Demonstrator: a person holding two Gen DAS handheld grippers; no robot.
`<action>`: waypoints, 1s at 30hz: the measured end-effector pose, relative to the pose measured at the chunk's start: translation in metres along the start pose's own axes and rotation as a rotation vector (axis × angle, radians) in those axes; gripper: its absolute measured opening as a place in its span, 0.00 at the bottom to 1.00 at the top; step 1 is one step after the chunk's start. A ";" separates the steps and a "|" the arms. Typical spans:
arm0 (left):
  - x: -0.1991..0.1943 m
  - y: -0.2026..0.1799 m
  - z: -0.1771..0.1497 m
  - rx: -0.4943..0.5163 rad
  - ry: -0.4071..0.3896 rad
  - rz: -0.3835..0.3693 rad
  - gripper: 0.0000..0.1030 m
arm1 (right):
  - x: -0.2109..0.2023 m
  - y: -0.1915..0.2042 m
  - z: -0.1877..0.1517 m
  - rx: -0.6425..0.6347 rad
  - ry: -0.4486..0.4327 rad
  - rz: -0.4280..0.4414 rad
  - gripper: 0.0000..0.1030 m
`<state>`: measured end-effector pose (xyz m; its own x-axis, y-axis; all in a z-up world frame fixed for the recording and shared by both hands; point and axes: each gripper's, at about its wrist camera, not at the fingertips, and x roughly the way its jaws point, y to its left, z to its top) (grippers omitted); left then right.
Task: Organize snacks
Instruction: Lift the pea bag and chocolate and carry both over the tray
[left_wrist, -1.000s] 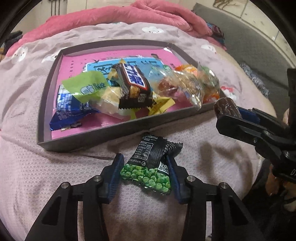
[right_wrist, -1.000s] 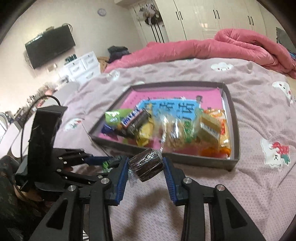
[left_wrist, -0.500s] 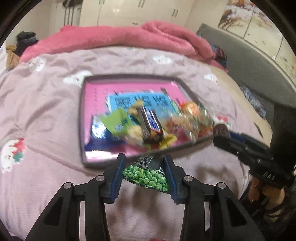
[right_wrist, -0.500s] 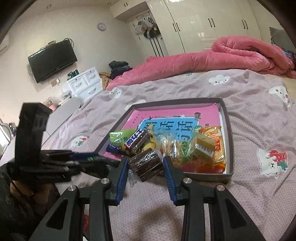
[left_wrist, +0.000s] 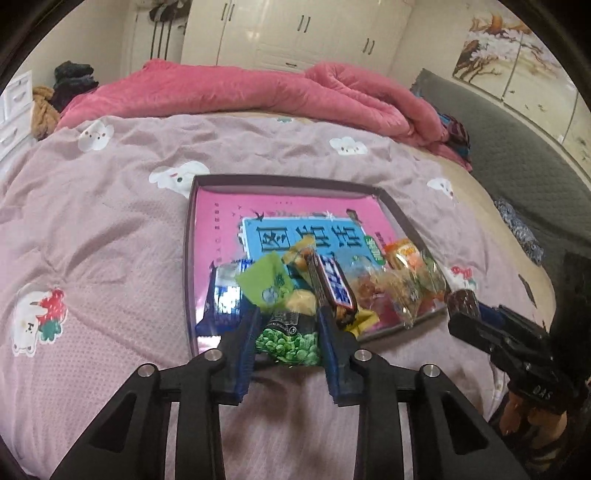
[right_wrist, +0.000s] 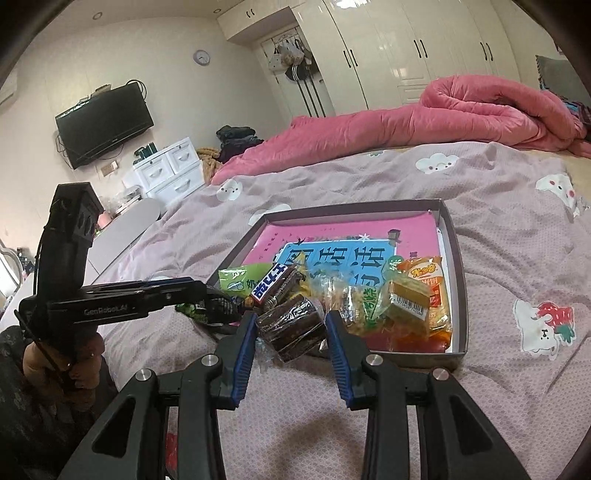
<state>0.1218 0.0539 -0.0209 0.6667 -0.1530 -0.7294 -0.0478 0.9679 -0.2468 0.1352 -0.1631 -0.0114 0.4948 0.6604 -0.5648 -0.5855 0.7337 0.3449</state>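
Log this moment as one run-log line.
left claw: shut on pea packet | right claw: shut on brown cake | tray: snacks piled

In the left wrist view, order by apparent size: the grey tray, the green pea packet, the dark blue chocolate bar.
1. Grey tray, clearly largest.
2. Green pea packet and dark blue chocolate bar look alike; the packet is nearer and partly hidden by the left gripper, so unranked.

- My left gripper (left_wrist: 289, 341): matte black plastic arms, ribbed blue pads, silver screws.
- My right gripper (right_wrist: 291, 334): same build.
- White "GenRoboLAI" lettering, probably, on my left gripper's side; thin black cable behind.
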 end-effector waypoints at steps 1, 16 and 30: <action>0.001 0.000 0.001 -0.003 -0.001 0.000 0.29 | -0.001 -0.001 0.001 0.004 -0.008 -0.004 0.37; 0.039 0.004 0.014 -0.023 -0.013 0.050 0.12 | -0.001 -0.014 0.007 0.043 -0.043 -0.052 0.37; 0.062 0.000 0.020 -0.009 -0.006 0.063 0.13 | 0.019 -0.012 0.008 -0.011 -0.001 -0.116 0.37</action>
<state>0.1784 0.0489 -0.0532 0.6668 -0.0909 -0.7397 -0.0965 0.9737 -0.2066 0.1567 -0.1587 -0.0204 0.5601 0.5713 -0.5999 -0.5311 0.8034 0.2692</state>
